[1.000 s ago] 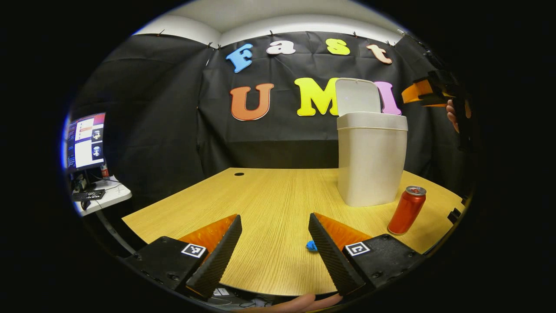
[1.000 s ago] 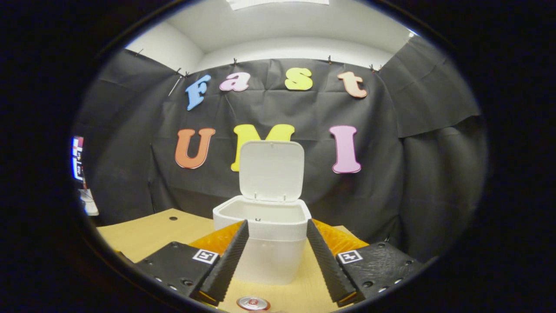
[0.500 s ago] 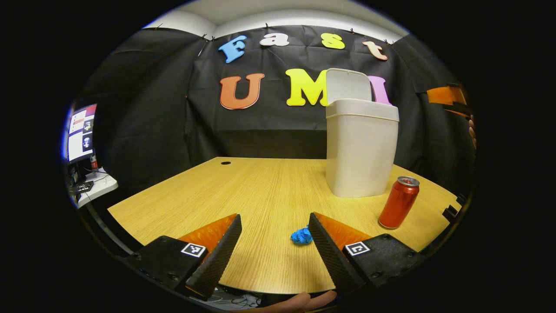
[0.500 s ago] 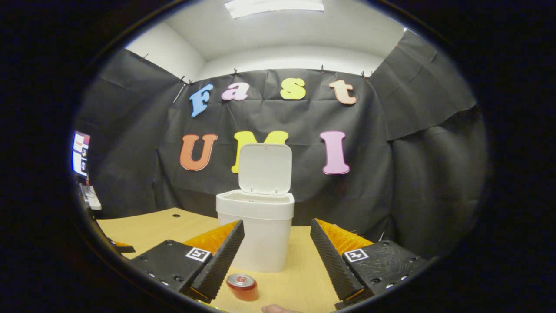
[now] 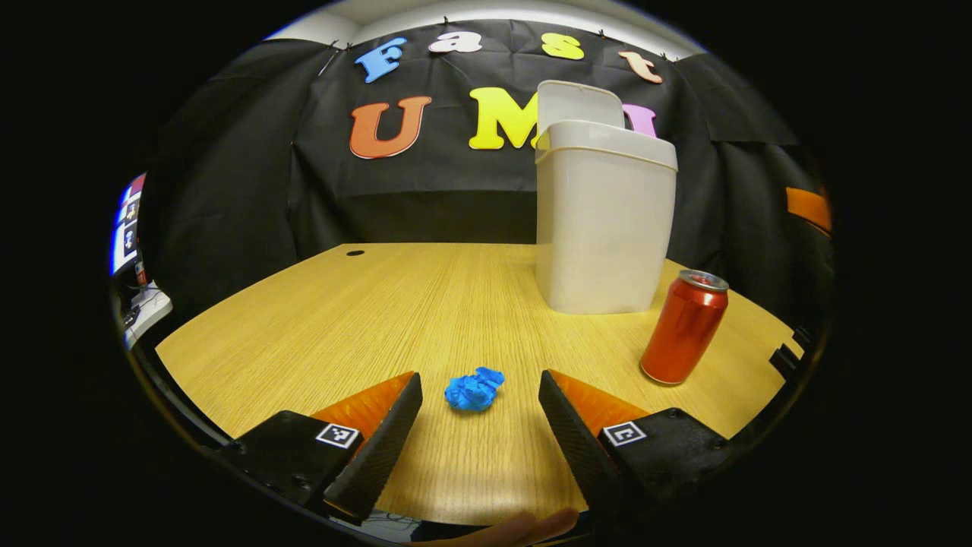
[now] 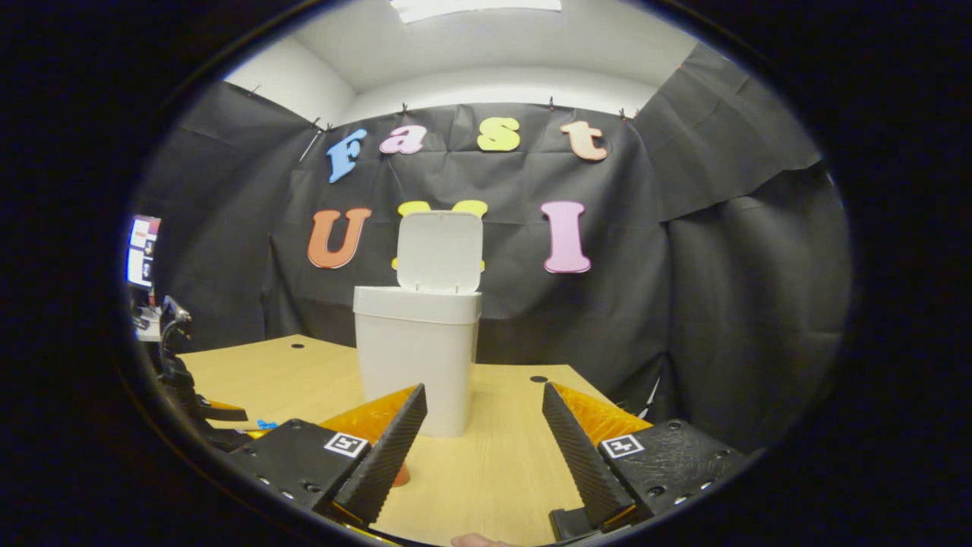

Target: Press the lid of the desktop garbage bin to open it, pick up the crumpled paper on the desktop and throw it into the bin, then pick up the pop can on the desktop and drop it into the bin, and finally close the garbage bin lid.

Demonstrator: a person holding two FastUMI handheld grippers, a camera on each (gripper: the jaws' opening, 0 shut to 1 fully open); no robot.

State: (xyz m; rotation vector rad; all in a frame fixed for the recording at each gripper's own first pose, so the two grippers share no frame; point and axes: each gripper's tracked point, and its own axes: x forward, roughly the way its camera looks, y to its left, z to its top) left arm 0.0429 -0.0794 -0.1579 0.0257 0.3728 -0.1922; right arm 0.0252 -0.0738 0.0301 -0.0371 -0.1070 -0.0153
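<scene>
Paper [image 5: 474,389], a blue crumpled wad, lies near the desk's [image 5: 364,319] front edge in the left gripper view, between the left gripper's [image 5: 480,391] spread fingers, untouched. Toward the far right corner stands the bin [image 5: 604,220], lid [image 5: 577,102] up, with the can [image 5: 683,328] beside it.

In the right gripper view the right gripper [image 6: 484,406] hangs with fingers apart, the bin straight ahead, the can's base just showing behind its left finger [image 6: 383,456].

1. The white garbage bin [image 5: 605,220] stands upright on the far right part of the desk, its lid [image 5: 577,102] swung up and open at the back.
2. The crumpled paper [image 5: 474,389], a small blue wad, lies near the front edge.
3. The pop can [image 5: 684,327], red with a silver top, stands upright just right of the bin and nearer.
</scene>
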